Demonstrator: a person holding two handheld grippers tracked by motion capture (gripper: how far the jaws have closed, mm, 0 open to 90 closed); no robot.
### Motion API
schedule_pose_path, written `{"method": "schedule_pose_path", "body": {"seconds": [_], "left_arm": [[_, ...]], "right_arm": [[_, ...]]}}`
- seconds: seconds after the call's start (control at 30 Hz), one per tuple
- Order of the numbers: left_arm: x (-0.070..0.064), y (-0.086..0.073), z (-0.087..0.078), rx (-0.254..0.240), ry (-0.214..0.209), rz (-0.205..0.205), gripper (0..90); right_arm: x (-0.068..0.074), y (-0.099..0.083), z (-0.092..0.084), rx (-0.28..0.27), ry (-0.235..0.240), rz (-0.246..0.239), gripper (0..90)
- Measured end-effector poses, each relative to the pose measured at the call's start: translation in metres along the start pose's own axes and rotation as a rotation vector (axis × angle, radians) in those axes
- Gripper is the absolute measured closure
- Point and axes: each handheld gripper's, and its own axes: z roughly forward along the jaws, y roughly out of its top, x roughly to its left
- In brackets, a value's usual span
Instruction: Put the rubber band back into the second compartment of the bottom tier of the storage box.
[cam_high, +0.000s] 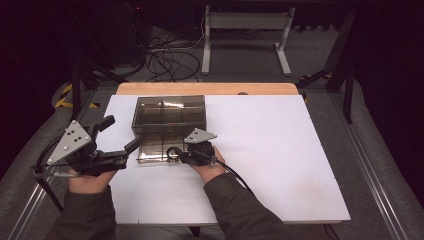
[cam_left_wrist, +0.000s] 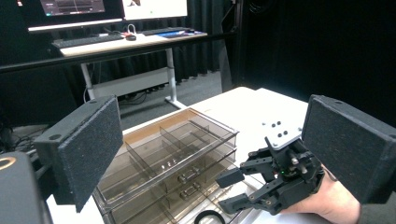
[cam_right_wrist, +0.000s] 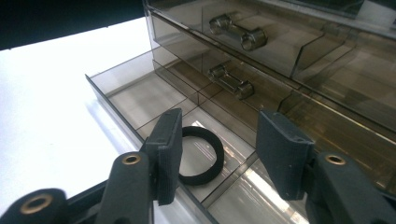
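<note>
the white worktop carries a smoky clear drawer organiser with its bottom drawer pulled out toward the person, and a black ring lies flat in one of that drawer's front compartments. the right gripper hangs just over it with its fingers parted about halfway and nothing pinched between them; the ring sits below the gap, partly behind the left finger. i'd judge the ring has just been dropped off, so the thing to do well now is lift straight up and clear of the drawer wall without nudging the ring, then push the drawer shut squarely. the left gripper waits at the organiser's left front corner, fingers wide apart and empty, well placed to steady the box
</note>
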Motion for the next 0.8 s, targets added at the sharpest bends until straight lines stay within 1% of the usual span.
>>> {"method": "schedule_pose_path", "body": {"seconds": [0.2, 0.3, 0.4, 0.7, 0.77, 0.8], "left_arm": [[0.0, 0.001, -0.002, -0.013, 0.003, 0.001, 6.2], [-0.001, 0.001, -0.002, -0.015, 0.003, 0.0, 6.2], [-0.001, 0.001, -0.001, -0.009, -0.001, 0.002, 6.2], [-0.003, 0.0, 0.002, -0.002, 0.002, 0.007, 6.2], [-0.004, 0.0, 0.002, -0.001, 0.0, 0.003, 6.2], [-0.004, 0.0, 0.002, -0.001, 0.001, 0.008, 6.2]], "right_arm": [[-0.001, 0.001, -0.015, -0.023, -0.007, 0.013, 41.1], [-0.004, 0.001, -0.025, -0.054, -0.008, 0.031, 38.0], [-0.007, 0.001, -0.033, -0.072, -0.005, 0.047, 35.5], [-0.007, 0.004, -0.051, -0.101, -0.001, 0.043, 27.2], [-0.008, 0.005, -0.055, -0.103, -0.011, 0.047, 23.7], [-0.008, 0.005, -0.057, -0.106, -0.019, 0.051, 21.7]]}}
